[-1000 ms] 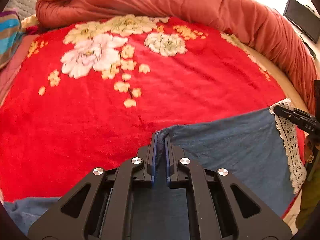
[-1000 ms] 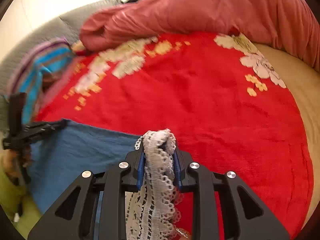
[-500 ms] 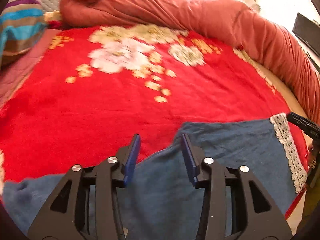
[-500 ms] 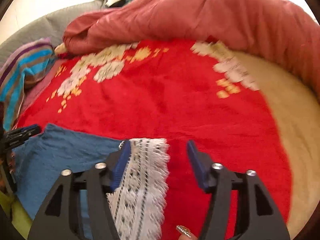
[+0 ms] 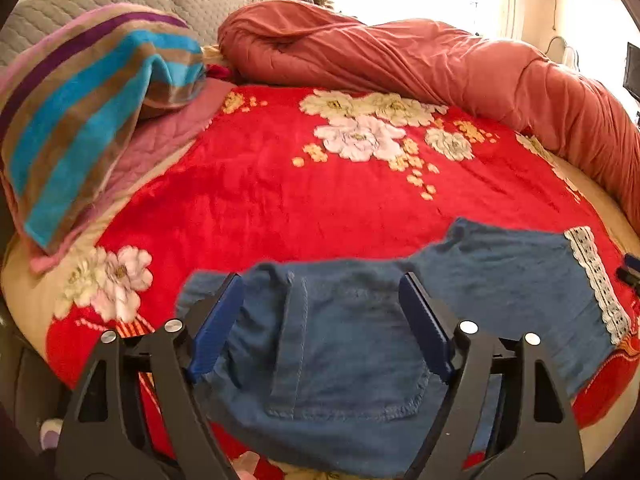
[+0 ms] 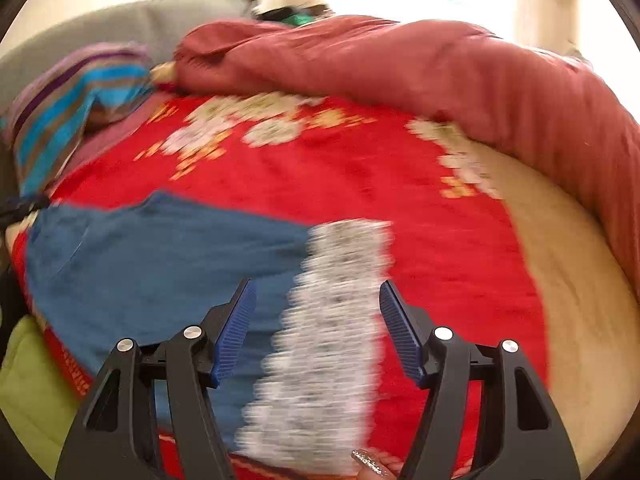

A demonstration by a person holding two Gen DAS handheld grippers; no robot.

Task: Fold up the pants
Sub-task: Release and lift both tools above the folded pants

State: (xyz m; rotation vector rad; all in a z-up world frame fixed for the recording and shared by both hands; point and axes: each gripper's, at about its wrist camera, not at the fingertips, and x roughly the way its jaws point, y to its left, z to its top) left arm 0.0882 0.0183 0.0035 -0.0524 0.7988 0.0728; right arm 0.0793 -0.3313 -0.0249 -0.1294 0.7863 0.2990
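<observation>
Left wrist view, no writing legible, blue pants (image 5: 500, 276) laid flat on red floral blanket (image 5: 280, 200) on bed, left hand-held gripper (image 5: 320, 320) just opened wide, nothing gripped, right hand-held gripper (image 6: 318, 320) likewise spread above lace hem (image 6: 332, 320), rust duvet (image 5: 440, 64) bunched behind.

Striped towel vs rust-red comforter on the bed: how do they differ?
The striped towel shows turquoise, brown and purple bands; the rust-red comforter is one plain colour. The towel is draped in a small heap on the left in the left wrist view; the comforter is far bigger, bunched in a long roll across the back and down the right. Both sit at the edge of the red floral blanket.
</observation>
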